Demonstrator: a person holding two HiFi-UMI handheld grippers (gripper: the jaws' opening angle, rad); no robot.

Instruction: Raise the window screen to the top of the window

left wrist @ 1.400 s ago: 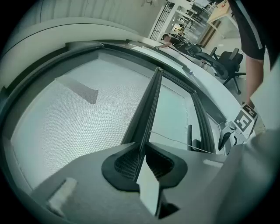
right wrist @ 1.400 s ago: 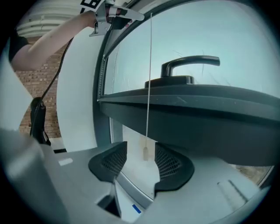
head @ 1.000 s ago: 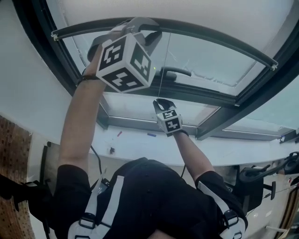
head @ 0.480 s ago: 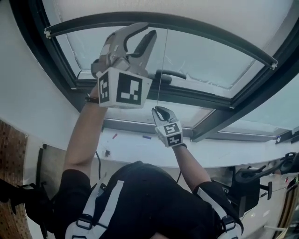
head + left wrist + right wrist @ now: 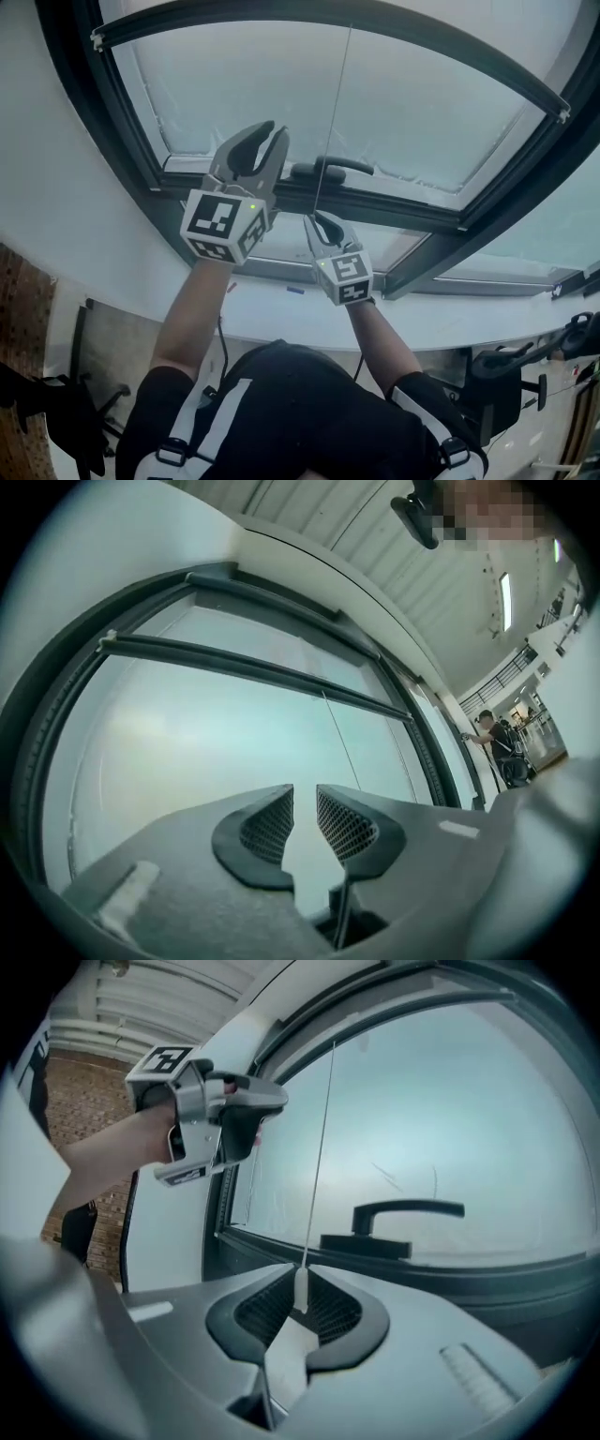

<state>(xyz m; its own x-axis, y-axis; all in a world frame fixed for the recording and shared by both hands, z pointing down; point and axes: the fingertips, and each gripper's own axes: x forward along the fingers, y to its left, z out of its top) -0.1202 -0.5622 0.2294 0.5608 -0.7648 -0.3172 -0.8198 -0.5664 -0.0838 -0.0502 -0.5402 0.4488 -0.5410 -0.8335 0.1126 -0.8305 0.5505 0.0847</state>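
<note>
Window screen [image 5: 497, 33]: pale mesh, sits in the upper part of the dark-framed window, its dark bottom bar [image 5: 506, 80] running across the pane.
Pull cord [image 5: 333, 112]: thin, taut, runs from the bottom bar down to the right claw.
Right claw [image 5: 323, 225]: clamped on the cord's small white end piece [image 5: 300, 1290], just in front of the black window handle [image 5: 328, 169].
Left claw [image 5: 272, 131]: raised beside the right one and left of the cord, pointing at the pane. Jaws apart, having just been opening, with nothing between them and clear of the cord.
Person: dark shirt with a strapped harness, both arms lifted toward the window.
</note>
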